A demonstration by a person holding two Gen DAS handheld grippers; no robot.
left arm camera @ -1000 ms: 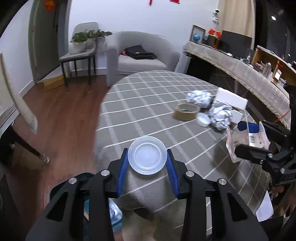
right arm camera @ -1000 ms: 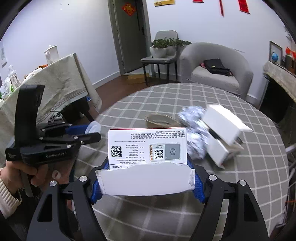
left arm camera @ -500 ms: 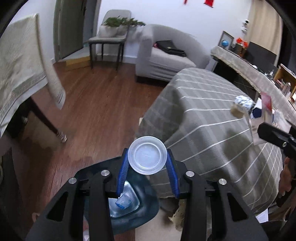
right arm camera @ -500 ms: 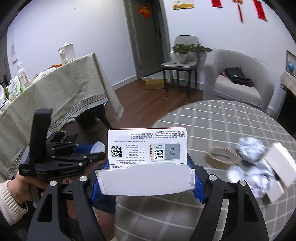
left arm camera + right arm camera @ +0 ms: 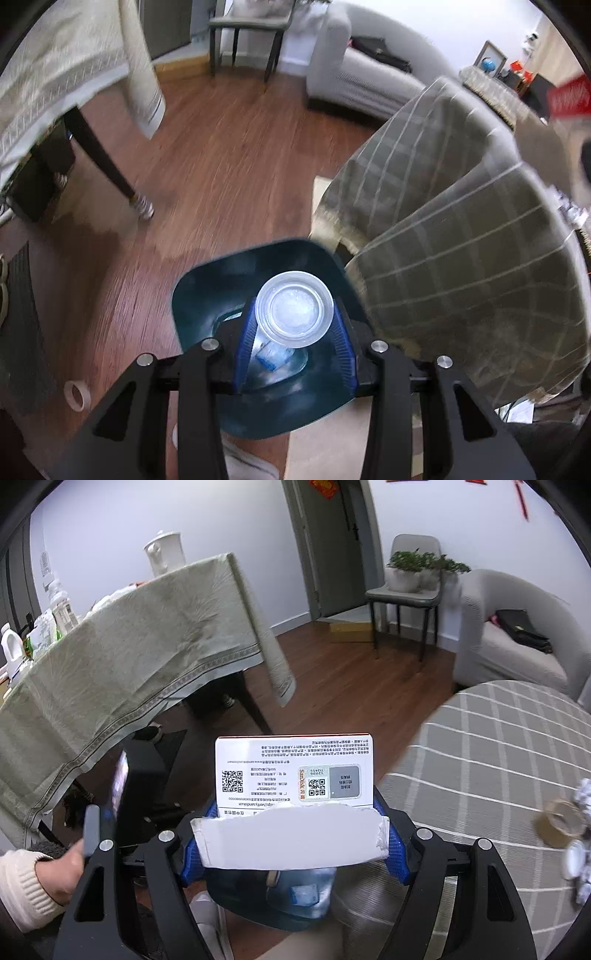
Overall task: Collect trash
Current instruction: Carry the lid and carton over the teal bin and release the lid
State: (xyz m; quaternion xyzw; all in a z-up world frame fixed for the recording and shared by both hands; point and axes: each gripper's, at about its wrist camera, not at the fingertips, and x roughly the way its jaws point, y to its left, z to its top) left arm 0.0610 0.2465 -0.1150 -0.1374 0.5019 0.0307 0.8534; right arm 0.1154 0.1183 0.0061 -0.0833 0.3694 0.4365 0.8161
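Now the clear plastic cup [image 5: 294,309] sits pinched between the blue pads [image 5: 246,339] of the left gripper [image 5: 295,341], its round end facing the camera and its long axis running away along the fingers, down toward the dark blue bin [image 5: 207,295] on the wooden floor [image 5: 221,166]. A second ago the same cup was framed over the checked tablecloth [image 5: 461,277]; since then the view has swung off the table edge, and the bin's mouth lies straight beneath the cup, with a blue-and-white scrap [image 5: 273,356] at its bottom. A roll of tape [image 5: 75,395] lies on the floor to the left of the bin.

The right gripper [image 5: 291,834] has its fingers spread wide yet pressing on a torn white package [image 5: 293,801], whose printed card stands upright with its long edge lying across from pad to pad, text upside down. Earlier it hung over the round table [image 5: 498,746]; now it is past the rim, with the bin [image 5: 273,890] visible just under it. A hand [image 5: 70,871] in a cream sleeve [image 5: 22,886] holds the left tool at lower left. Tape and foil remain on the table at right.
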